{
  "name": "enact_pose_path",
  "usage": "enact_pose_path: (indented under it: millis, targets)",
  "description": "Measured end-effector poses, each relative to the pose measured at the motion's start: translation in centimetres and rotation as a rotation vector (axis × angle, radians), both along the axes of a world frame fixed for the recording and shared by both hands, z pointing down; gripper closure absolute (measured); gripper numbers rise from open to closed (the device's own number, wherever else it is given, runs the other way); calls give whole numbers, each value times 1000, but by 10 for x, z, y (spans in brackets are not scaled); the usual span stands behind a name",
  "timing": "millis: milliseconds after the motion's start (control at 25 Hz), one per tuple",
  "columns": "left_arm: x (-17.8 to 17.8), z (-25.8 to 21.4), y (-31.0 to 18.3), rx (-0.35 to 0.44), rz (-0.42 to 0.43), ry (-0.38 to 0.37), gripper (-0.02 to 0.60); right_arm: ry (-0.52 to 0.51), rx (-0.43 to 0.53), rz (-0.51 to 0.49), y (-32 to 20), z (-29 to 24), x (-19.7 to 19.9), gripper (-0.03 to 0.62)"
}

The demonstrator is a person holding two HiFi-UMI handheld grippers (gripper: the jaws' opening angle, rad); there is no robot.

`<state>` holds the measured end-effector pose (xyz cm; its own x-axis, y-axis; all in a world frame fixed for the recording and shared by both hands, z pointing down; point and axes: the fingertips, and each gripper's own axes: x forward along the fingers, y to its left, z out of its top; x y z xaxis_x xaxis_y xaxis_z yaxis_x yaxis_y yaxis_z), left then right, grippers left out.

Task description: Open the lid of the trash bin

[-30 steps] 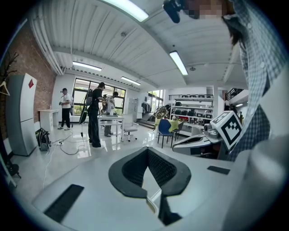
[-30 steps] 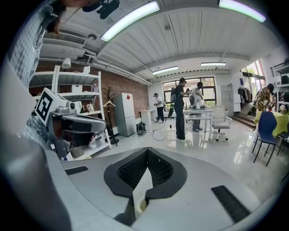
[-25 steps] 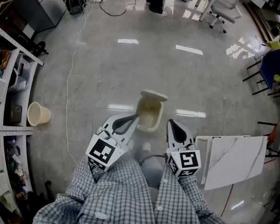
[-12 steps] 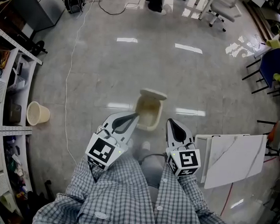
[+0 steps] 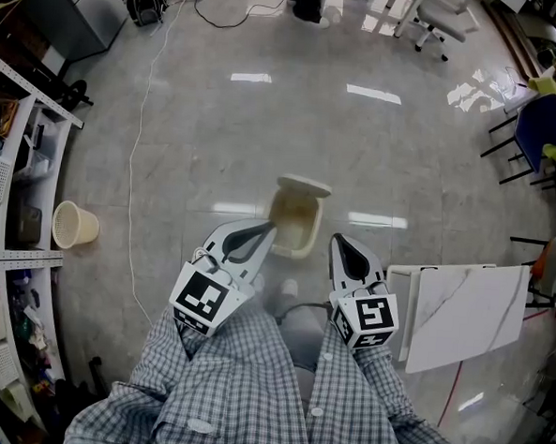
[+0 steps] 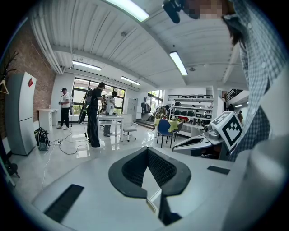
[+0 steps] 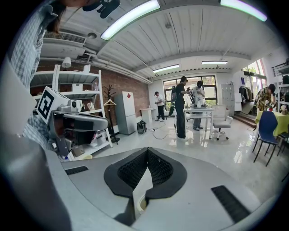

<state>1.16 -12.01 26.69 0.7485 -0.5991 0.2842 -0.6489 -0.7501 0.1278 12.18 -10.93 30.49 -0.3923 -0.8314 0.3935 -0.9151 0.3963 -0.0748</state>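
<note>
My left hand-held gripper (image 5: 261, 231) is covering a corner of the trash bin (image 5: 295, 223), and the shelf (image 5: 37, 92) is running off the picture's edge, its contents too small to tell.

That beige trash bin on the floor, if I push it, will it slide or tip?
The trash bin looks like thin plastic and seems empty, so it is probably light. The floor is glossy, so it would likely slide. Its lid stands raised at the far rim and may flop.

Glossy grey floor (image 5: 217, 138) carries a trash bin (image 5: 294, 229) just beyond the fingertips (image 5: 259, 232) and a basket (image 5: 75, 226) well to their left.
</note>
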Motion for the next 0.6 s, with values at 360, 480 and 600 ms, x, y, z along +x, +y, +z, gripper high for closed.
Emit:
enact_pose_path:
  millis: [360, 480, 600]
  targets:
    - [-2, 1, -4, -6, 2, 3, 577, 1, -9, -2, -3, 2, -3, 576]
    - [-3, 1, -5, -6, 2, 3, 577, 2, -12, -2, -4, 3, -3, 576]
    - [-4, 2, -5, -5, 3, 3, 577, 2, -13, -2, -4, 4, -5, 576]
